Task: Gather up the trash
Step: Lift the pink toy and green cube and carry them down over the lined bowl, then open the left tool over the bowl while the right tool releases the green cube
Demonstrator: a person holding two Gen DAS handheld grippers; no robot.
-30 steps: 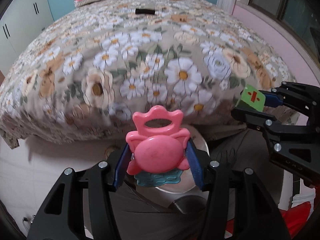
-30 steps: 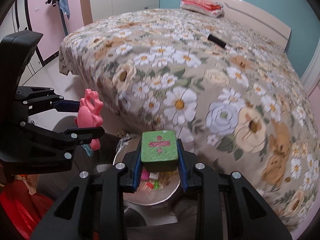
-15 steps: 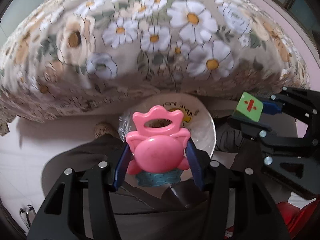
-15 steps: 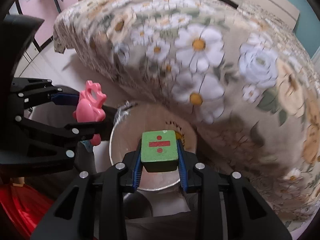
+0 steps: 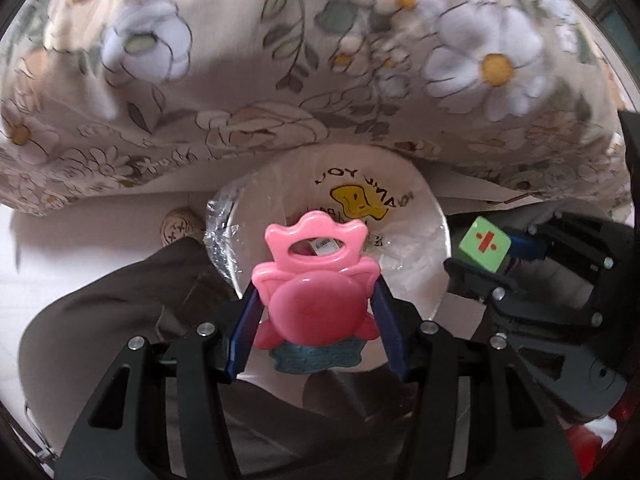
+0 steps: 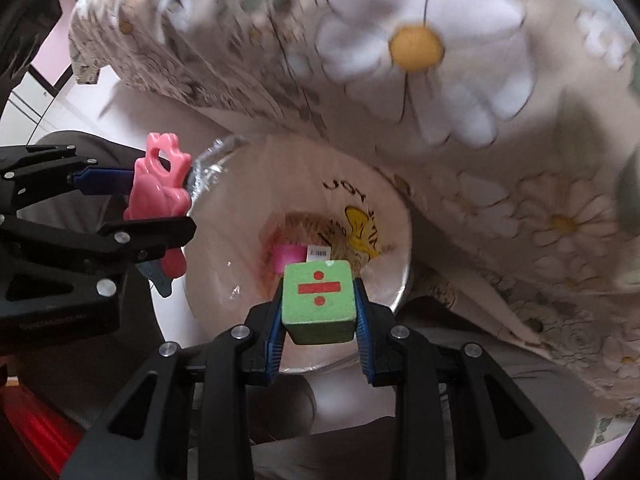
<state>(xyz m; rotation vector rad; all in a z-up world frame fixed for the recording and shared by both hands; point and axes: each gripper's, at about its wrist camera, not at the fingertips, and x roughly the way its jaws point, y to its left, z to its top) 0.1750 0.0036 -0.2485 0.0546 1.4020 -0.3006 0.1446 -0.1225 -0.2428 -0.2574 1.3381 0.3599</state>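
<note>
My left gripper [image 5: 316, 300] is shut on a pink frog-shaped plastic toy [image 5: 314, 300] with a blue base, held over the near rim of a white-lined trash bin [image 5: 424, 280]. My right gripper [image 6: 319, 308] is shut on a green foam cube [image 6: 319, 304] with a red division sign, held over the same bin [image 6: 384, 256]. The cube also shows in the left wrist view [image 5: 484, 244], and the pink toy in the right wrist view [image 6: 160, 184]. Pink scraps and a small label [image 6: 298, 254] lie at the bin's bottom.
The bed's floral cover [image 5: 320, 80] hangs right behind and over the bin. A person's dark trouser legs [image 5: 120, 320] flank the bin. A round patterned object [image 5: 180, 230] lies on the floor left of it. Something red [image 6: 36, 420] sits at the lower left.
Both grippers have tilted down and moved in over the bin, still holding the toy and the cube. The bed top has left view and the bin now fills the centre.
</note>
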